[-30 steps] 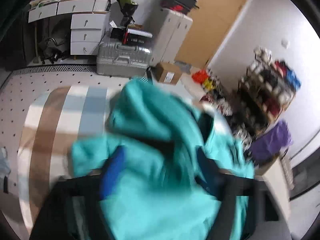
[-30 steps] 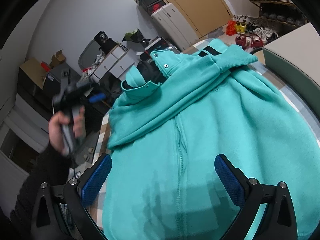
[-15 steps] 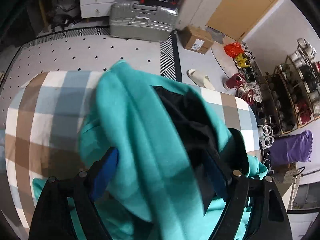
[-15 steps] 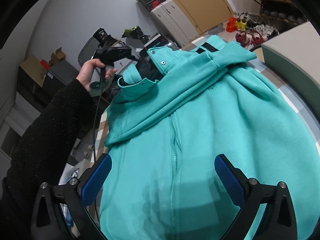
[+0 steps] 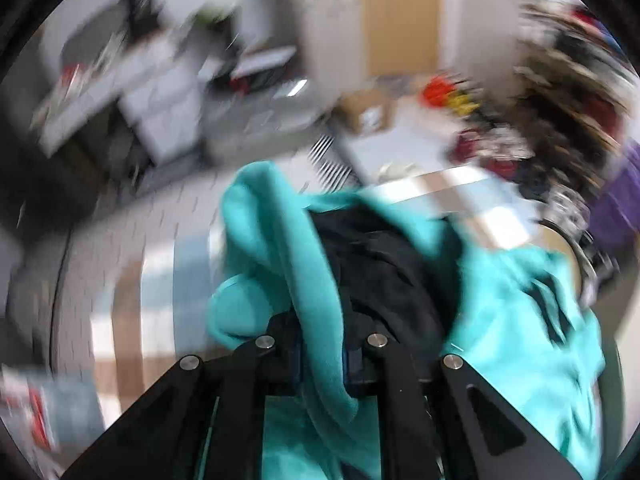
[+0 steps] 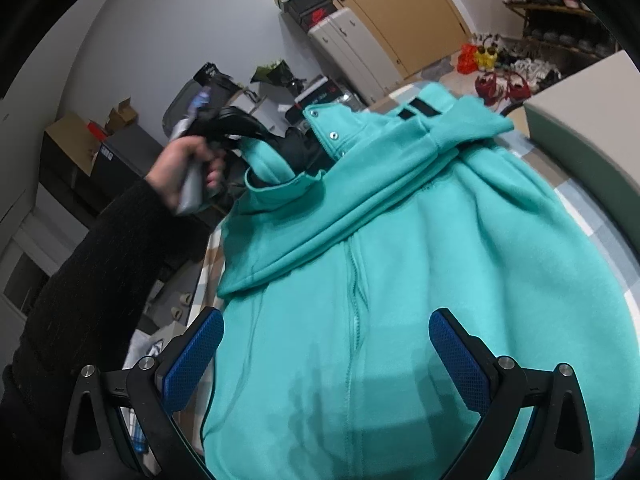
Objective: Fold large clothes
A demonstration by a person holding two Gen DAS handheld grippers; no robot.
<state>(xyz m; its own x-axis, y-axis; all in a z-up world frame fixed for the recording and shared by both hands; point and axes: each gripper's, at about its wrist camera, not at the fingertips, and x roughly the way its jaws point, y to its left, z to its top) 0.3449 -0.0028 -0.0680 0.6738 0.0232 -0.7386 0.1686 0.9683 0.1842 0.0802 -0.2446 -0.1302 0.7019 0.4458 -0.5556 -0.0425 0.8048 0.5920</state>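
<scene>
The left tool point(image 5: 322, 360) has just been closing, and its jaws now pinch a fold of the teal jacket point(image 5: 280, 248) at the collar edge. The black lining point(image 5: 384, 264) shows just beside the grip. The garment lies on a checked cloth point(image 5: 132, 280). The background is heavily blurred.

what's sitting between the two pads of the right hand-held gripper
Only the teal jacket lying below the open right hand-held gripper, zipper roughly midway; seen in the right wrist view.
</scene>
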